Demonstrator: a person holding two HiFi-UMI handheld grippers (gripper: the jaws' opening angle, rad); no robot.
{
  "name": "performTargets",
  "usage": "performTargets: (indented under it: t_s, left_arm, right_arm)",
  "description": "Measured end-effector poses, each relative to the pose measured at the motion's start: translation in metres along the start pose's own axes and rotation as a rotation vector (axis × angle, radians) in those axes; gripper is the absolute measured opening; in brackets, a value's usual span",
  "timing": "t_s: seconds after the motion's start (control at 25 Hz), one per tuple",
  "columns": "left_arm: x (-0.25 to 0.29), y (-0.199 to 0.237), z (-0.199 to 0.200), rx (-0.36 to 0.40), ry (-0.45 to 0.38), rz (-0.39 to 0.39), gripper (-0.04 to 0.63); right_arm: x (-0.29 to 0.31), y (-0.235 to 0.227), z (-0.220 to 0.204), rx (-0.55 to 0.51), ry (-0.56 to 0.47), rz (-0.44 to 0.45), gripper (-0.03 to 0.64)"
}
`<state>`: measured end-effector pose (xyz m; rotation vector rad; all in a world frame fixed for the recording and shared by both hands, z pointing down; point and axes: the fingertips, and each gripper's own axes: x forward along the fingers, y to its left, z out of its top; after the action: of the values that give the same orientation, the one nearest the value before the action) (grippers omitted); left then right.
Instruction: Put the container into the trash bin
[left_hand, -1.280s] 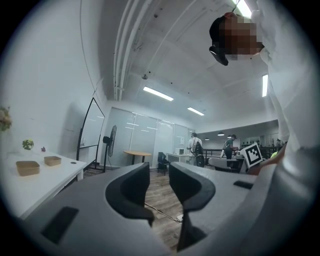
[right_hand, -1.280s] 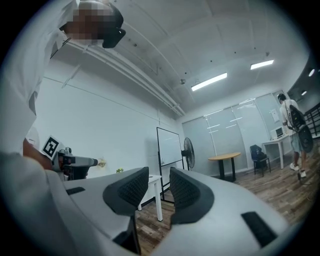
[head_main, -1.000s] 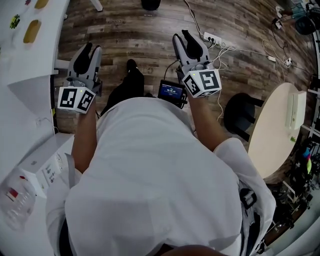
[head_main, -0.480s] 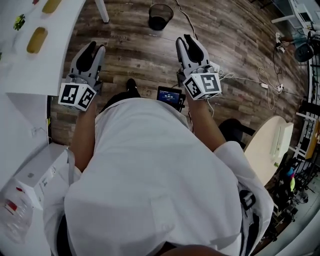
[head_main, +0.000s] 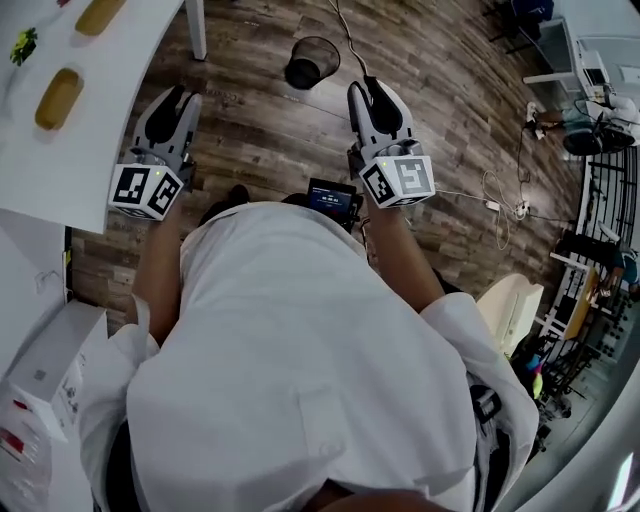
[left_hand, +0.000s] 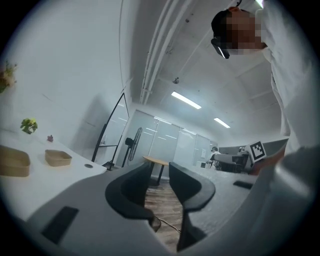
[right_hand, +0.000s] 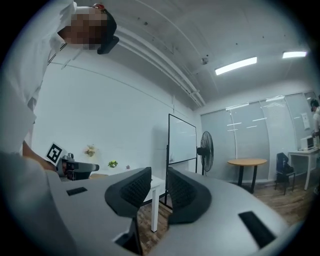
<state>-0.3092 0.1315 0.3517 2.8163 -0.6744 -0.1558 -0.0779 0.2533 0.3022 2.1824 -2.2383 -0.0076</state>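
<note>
A: How is this step best done?
B: The left gripper (head_main: 180, 100) should be turned toward the white table (head_main: 110, 90) — the nearer tan container (head_main: 57, 98) lies there, untouched — and its rim taken squarely before it is carried to the trash bin (head_main: 311, 62) (on the floor, ahead).
A: And the hands?
B: Both are held level, pointed forward; the right gripper (head_main: 365, 88), like the left, is parted and empty.

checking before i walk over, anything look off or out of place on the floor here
Nothing is spilled or broken. The one odd thing: a loose cable trails across the wooden floor close beside the trash bin, which could snag a foot. The left tongs and right tongs are both open and empty.
</note>
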Motion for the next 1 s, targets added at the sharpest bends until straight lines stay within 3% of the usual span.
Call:
performTargets:
  t_s: [0.24, 0.52, 0.8, 1.0]
  left_arm:
    - [0.028, 0.036, -0.011, -0.023, 0.032, 0.070, 0.126]
    - [0.077, 0.063, -0.002, 0.023, 0.038, 0.192, 0.126]
    - [0.135, 0.100, 0.016, -0.012, -0.001, 0.389, 0.126]
    - [0.165, 0.106, 0.034, 0.060, 0.022, 0.513, 0.126]
  right_arm:
    - [0.053, -0.031, -0.011, 0.033, 0.013, 0.029, 0.115]
    - [0.138, -0.073, -0.025, 0.107, -0.014, 0.156, 0.107]
    - [0.248, -0.112, -0.025, 0.138, -0.037, 0.384, 0.107]
    - [0.304, -0.142, -0.025, 0.154, -0.030, 0.512, 0.104]
